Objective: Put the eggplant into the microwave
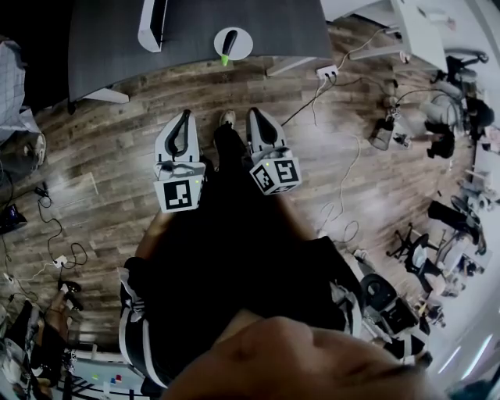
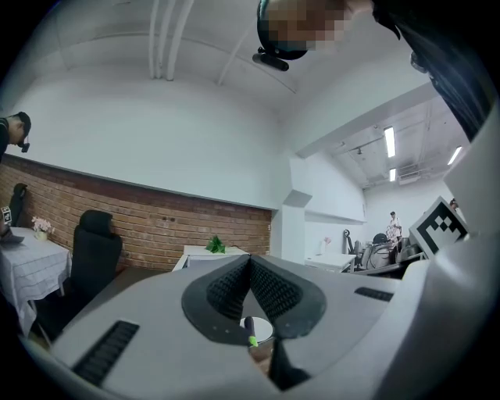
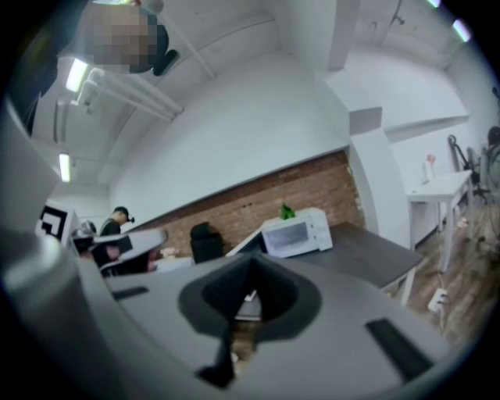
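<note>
The eggplant [image 1: 228, 41], dark with a green stem end, lies on a round white plate [image 1: 242, 45] at the near edge of a dark table [image 1: 109, 47]. The white microwave [image 1: 151, 23] stands on the same table to the plate's left. Both grippers hang over the wooden floor short of the table. My left gripper [image 1: 186, 117] is shut and holds nothing. So is my right gripper [image 1: 257, 114]. In the left gripper view the shut jaws [image 2: 250, 262] frame the eggplant [image 2: 249, 328]. The right gripper view shows its shut jaws [image 3: 251, 262] below the microwave [image 3: 295, 232].
Cables and a power strip [image 1: 326, 72] lie on the floor to the right of the table. Office chairs [image 1: 422, 258] and equipment crowd the right side. A black chair [image 2: 92, 254] and a cloth-covered table [image 2: 23, 262] stand by the brick wall. A person [image 3: 116, 225] stands far off.
</note>
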